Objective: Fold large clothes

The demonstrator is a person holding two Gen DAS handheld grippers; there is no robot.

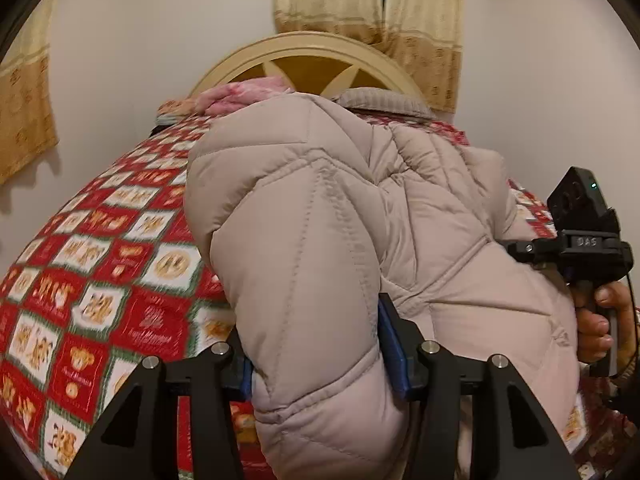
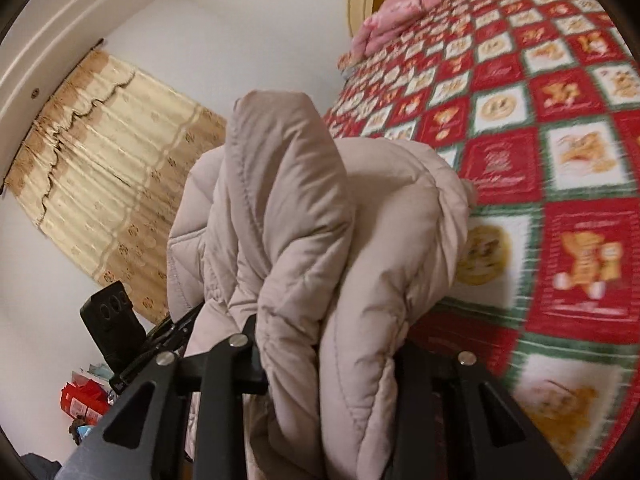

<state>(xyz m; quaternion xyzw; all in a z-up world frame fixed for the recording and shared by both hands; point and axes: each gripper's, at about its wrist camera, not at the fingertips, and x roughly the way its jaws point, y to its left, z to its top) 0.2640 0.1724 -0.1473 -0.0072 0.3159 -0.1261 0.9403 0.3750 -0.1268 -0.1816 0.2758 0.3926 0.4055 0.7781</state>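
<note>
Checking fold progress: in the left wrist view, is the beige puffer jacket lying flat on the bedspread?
No. The jacket is bunched up and raised off the red patterned bedspread, clamped in the left tongs.

Black claw (blue pads, silver screws)

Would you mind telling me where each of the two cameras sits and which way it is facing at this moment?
Left wrist: rides the left gripper, clamped on the beige puffer jacket, facing up the bed toward the headboard; a hand holding the right gripper shows at right.
Right wrist: rides the right gripper, clamped on the jacket, facing across the quilt toward a curtain; the left gripper's body shows at lower left.
Shared: jacket, quilt, headboard, pink bundle.
</note>
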